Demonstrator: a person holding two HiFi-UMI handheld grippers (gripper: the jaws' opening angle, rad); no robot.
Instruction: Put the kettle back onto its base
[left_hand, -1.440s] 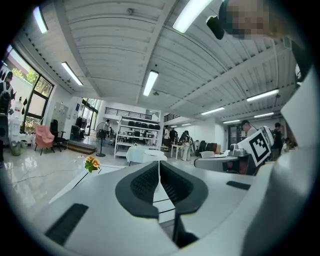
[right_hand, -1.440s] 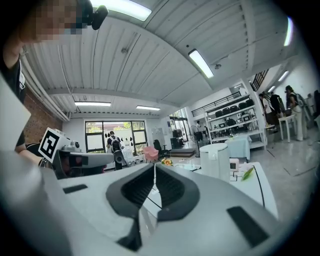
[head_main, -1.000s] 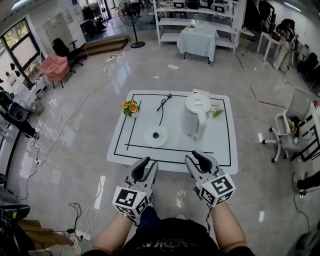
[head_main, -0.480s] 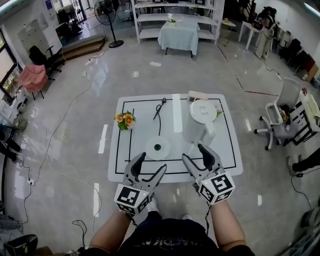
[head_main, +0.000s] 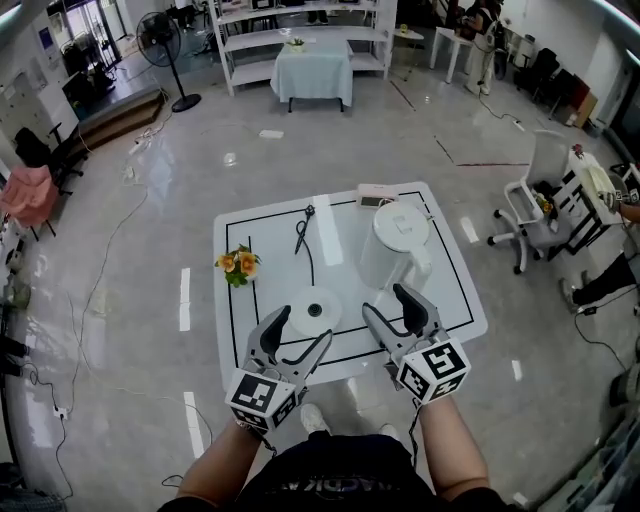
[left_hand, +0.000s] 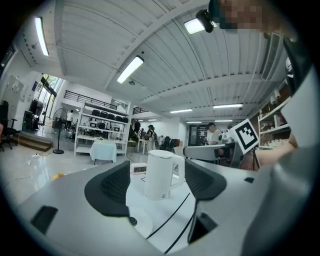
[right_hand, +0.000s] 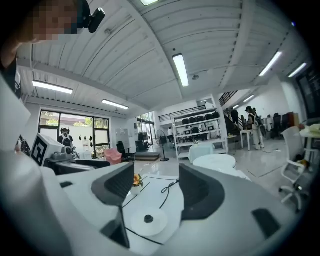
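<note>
Though not yet grabbing anything, holding left gripper (head_main: 300, 336) and right gripper (head_main: 390, 308) over bench (head_main: 232, 310) near edge, fingers (left_hand: 116, 186) spread wide, empty, ready for grasp. Spotting kettle (head_main: 398, 245) right of centre, handle toward near edge for easy pickup; base (head_main: 315, 310) beside, left, bare.

Kettle (head_main: 397, 243): white, lidded, upright on table, off base. Base (head_main: 315, 311): white round disc, flat, near kettle, corded.
</note>
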